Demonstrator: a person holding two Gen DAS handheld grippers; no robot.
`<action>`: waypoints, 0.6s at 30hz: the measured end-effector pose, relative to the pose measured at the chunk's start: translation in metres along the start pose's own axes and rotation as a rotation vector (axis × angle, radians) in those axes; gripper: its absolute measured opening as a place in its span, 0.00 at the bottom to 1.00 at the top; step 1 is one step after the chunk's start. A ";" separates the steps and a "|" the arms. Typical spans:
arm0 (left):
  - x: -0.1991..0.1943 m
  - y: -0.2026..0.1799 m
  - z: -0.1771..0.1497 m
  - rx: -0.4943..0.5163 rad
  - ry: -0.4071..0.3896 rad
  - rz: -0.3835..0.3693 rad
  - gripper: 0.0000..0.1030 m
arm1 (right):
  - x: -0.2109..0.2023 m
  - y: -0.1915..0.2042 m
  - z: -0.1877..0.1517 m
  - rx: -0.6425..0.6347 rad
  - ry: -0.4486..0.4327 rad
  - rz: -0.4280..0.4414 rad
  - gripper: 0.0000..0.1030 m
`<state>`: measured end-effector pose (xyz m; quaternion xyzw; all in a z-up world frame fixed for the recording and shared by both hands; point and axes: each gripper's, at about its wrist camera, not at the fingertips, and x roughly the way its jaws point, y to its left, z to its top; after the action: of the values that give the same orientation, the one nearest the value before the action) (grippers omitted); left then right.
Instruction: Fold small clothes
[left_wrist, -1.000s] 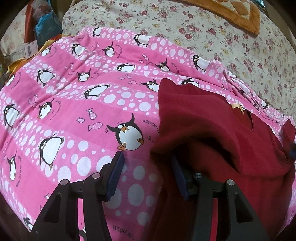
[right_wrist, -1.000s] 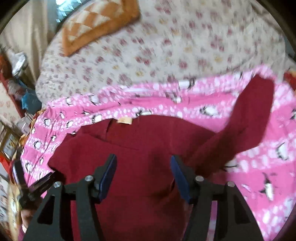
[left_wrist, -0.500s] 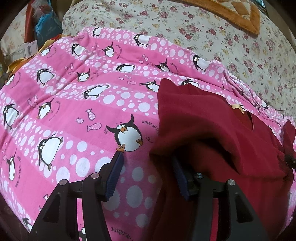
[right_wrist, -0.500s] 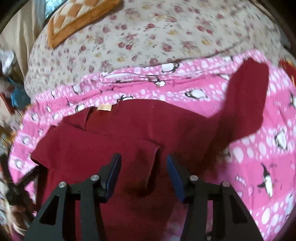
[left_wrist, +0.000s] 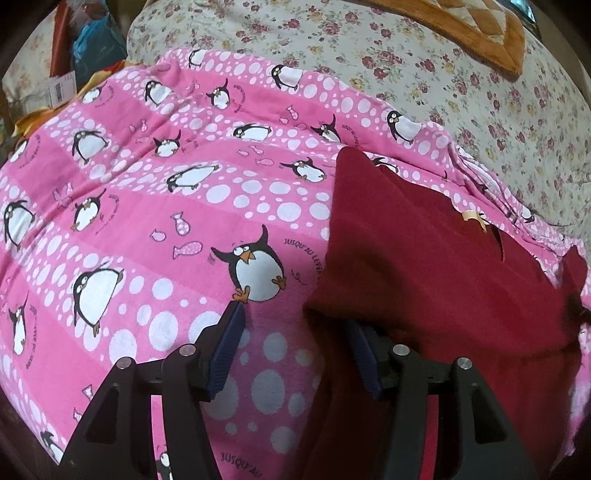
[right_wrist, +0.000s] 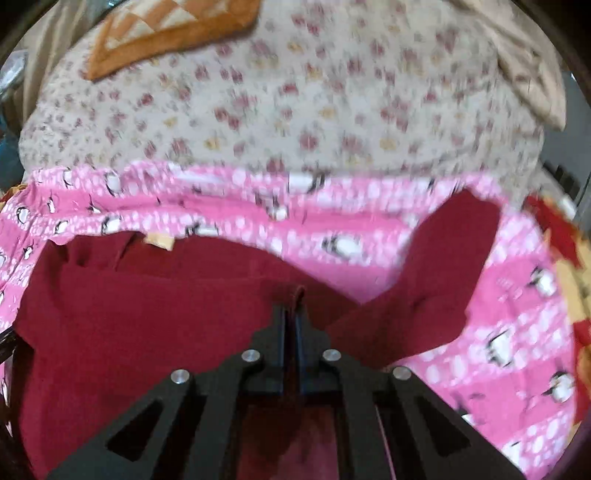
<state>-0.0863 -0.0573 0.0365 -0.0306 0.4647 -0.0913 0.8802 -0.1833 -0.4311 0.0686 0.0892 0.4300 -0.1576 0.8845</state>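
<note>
Floral bedspread (left_wrist: 461, 92) across top of frame, orange quilted cushion (left_wrist: 480, 29) upper right. Pink penguin blanket (left_wrist: 147, 221) over centre and left. Dark red garment (left_wrist: 443, 277) flat on blanket, right of centre; one sleeve (right_wrist: 443, 266) angled to upper right in right wrist view. Left gripper (left_wrist: 295, 332) wide open, holding nothing, at garment's left edge. Right gripper (right_wrist: 291, 314) closed, pinching a garment fold.

Right gripper (right_wrist: 293, 314) pinched a raised fold of the red shirt (right_wrist: 129, 314); sleeve (right_wrist: 443, 266) lay on pink blanket (right_wrist: 332, 266).
</note>
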 end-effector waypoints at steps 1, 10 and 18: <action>-0.003 0.003 0.000 -0.006 0.013 -0.011 0.35 | 0.004 0.002 -0.003 -0.004 0.021 0.010 0.05; -0.048 0.014 0.019 -0.075 -0.046 -0.066 0.35 | -0.005 0.006 -0.011 -0.017 0.007 0.030 0.17; 0.015 -0.014 0.057 -0.021 0.018 -0.049 0.35 | 0.010 0.006 -0.019 -0.006 0.046 0.045 0.41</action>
<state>-0.0328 -0.0754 0.0588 -0.0503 0.4725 -0.1080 0.8733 -0.1892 -0.4220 0.0495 0.0997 0.4487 -0.1344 0.8779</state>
